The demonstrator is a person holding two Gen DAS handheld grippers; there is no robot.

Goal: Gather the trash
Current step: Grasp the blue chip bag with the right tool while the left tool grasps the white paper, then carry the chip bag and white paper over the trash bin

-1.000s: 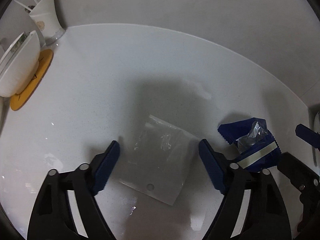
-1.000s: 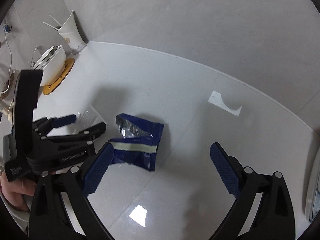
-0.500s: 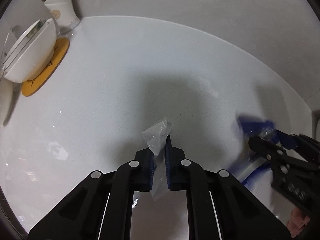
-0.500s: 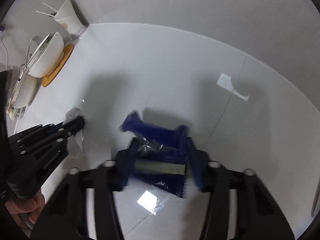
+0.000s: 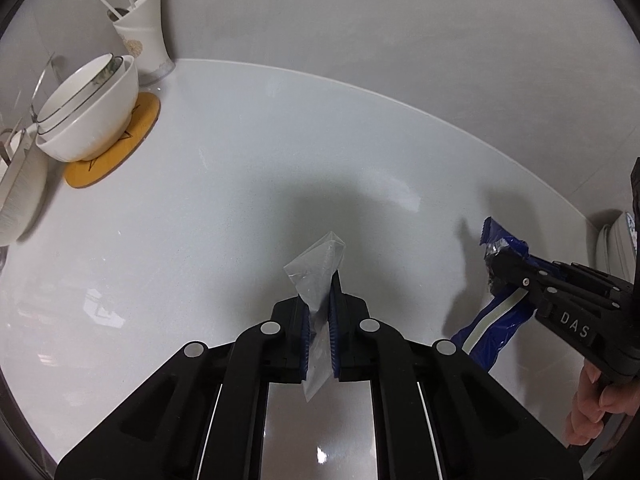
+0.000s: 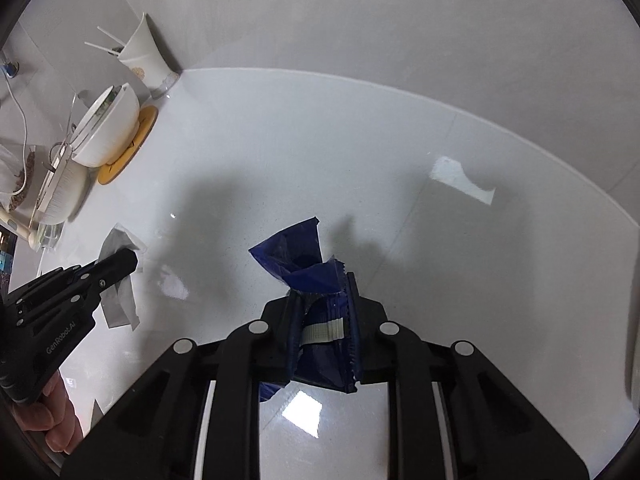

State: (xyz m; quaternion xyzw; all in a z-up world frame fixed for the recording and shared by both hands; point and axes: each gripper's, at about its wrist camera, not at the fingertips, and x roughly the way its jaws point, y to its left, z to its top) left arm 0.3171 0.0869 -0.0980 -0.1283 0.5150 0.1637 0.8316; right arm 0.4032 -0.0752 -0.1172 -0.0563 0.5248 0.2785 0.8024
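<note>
The left tongs (image 5: 319, 320) squeeze a clear plastic bag (image 5: 318, 270) and hold it above the white counter (image 5: 240, 200). The right tongs (image 6: 323, 320) are closing on a blue wrapper (image 6: 300, 264), pinched between them, just over the counter.

This looks like a home kitchen or dining corner. A glossy white surface (image 5: 248, 168) runs up to a plain grey tiled wall (image 5: 360, 20). At its far left corner stand stacked white bowls (image 5: 86, 114) on a round yellow mat (image 5: 132, 136), beside a white cup (image 5: 146, 48) with sticks poking out of it. More dishes sit along the left edge, and a thin white cable (image 6: 18, 116) hangs down the wall there. At the right edge is what seems to be another piece of white crockery (image 5: 614, 240).
</note>
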